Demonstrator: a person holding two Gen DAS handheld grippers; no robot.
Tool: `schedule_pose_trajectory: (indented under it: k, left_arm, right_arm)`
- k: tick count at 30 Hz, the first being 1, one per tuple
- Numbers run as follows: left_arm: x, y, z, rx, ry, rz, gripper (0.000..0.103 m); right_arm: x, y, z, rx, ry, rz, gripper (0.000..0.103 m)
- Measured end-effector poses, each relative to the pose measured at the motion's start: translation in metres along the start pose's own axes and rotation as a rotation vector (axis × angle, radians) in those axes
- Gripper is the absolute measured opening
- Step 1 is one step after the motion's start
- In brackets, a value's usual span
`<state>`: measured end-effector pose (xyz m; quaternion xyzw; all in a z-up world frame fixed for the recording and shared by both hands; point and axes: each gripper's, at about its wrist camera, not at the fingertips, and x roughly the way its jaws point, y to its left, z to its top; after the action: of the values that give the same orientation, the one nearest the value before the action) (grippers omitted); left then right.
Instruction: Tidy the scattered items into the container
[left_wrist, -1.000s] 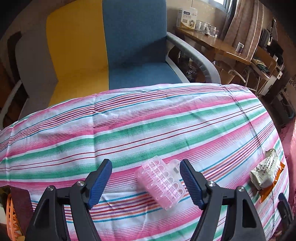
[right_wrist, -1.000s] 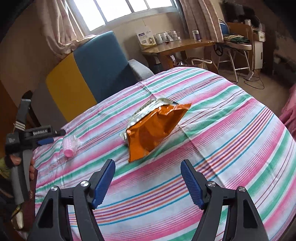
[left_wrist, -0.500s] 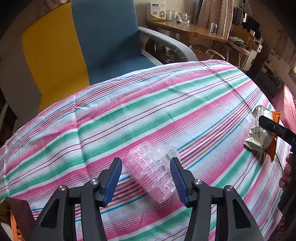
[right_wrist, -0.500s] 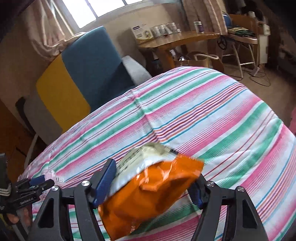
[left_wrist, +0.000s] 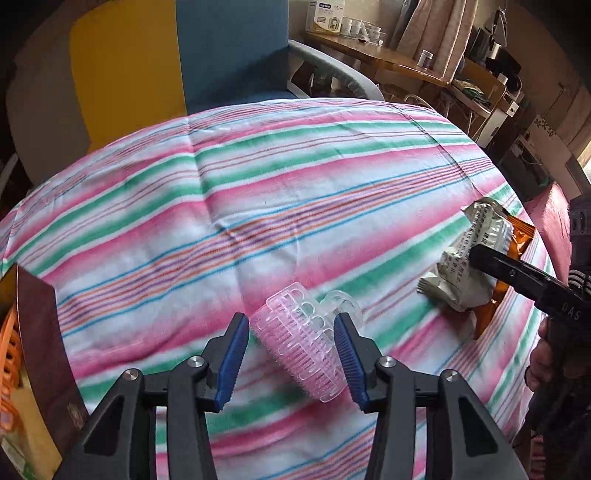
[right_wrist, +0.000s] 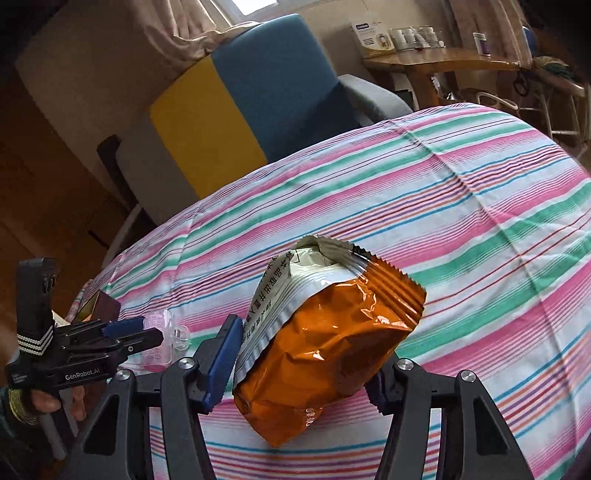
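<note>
A pink plastic hair roller (left_wrist: 303, 341) lies on the striped cloth between the blue pads of my left gripper (left_wrist: 291, 358). The jaws stand close on either side of it, a narrow gap showing at the left pad. The roller also shows in the right wrist view (right_wrist: 159, 343), beside the left gripper (right_wrist: 122, 332). My right gripper (right_wrist: 303, 362) is shut on an orange and silver snack bag (right_wrist: 325, 347), which it holds tilted above the cloth. The bag also shows in the left wrist view (left_wrist: 476, 258), held by the right gripper (left_wrist: 480, 254).
The table (left_wrist: 258, 192) is covered with a pink, green and white striped cloth. An orange basket (left_wrist: 9, 354) and a dark red box (left_wrist: 40, 332) sit at the left edge. A blue and yellow armchair (right_wrist: 251, 110) stands behind the table, and a wooden desk (right_wrist: 436, 62) beyond it.
My left gripper has moved in over the roller and narrowed its jaws around it. My right gripper has reached the snack bag, closed on it and lifted it.
</note>
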<state>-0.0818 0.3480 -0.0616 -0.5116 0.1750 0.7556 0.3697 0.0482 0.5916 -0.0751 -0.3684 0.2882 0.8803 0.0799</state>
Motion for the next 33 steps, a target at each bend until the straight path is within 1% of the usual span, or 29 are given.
schedule_pose_trajectory:
  k: [7, 11, 15, 20, 24, 27, 29, 32, 33]
  left_arm:
    - [-0.026, -0.001, -0.055, -0.035, -0.003, -0.034, 0.049]
    - [-0.043, 0.000, -0.080, -0.045, -0.033, -0.061, 0.049]
    - [-0.056, 0.000, -0.101, -0.058, -0.055, -0.073, 0.049]
    - [-0.072, 0.003, -0.125, -0.088, -0.090, -0.091, 0.055]
    - [-0.078, 0.005, -0.141, -0.108, -0.099, -0.126, 0.056]
    - [-0.079, 0.004, -0.153, -0.103, -0.096, -0.145, 0.056]
    - [-0.078, 0.003, -0.160, -0.100, -0.093, -0.158, 0.056]
    - [-0.076, 0.006, -0.167, -0.117, -0.085, -0.183, 0.058]
    - [-0.075, 0.006, -0.169, -0.124, -0.084, -0.189, 0.058]
  right_arm:
    - [-0.003, 0.038, -0.039, 0.012, 0.059, 0.080, 0.061]
    - [-0.010, 0.052, -0.063, 0.031, 0.081, 0.102, 0.061]
    - [-0.021, 0.060, -0.083, 0.060, 0.096, 0.121, 0.063]
    - [-0.036, 0.070, -0.113, 0.069, 0.149, 0.176, 0.065]
    - [-0.046, 0.076, -0.137, 0.084, 0.210, 0.217, 0.071]
    - [-0.057, 0.080, -0.151, 0.050, 0.231, 0.180, 0.072]
    - [-0.069, 0.087, -0.156, -0.005, 0.238, 0.144, 0.071]
    - [-0.094, 0.103, -0.156, -0.178, 0.203, 0.037, 0.073]
    - [-0.101, 0.109, -0.155, -0.249, 0.190, -0.007, 0.076]
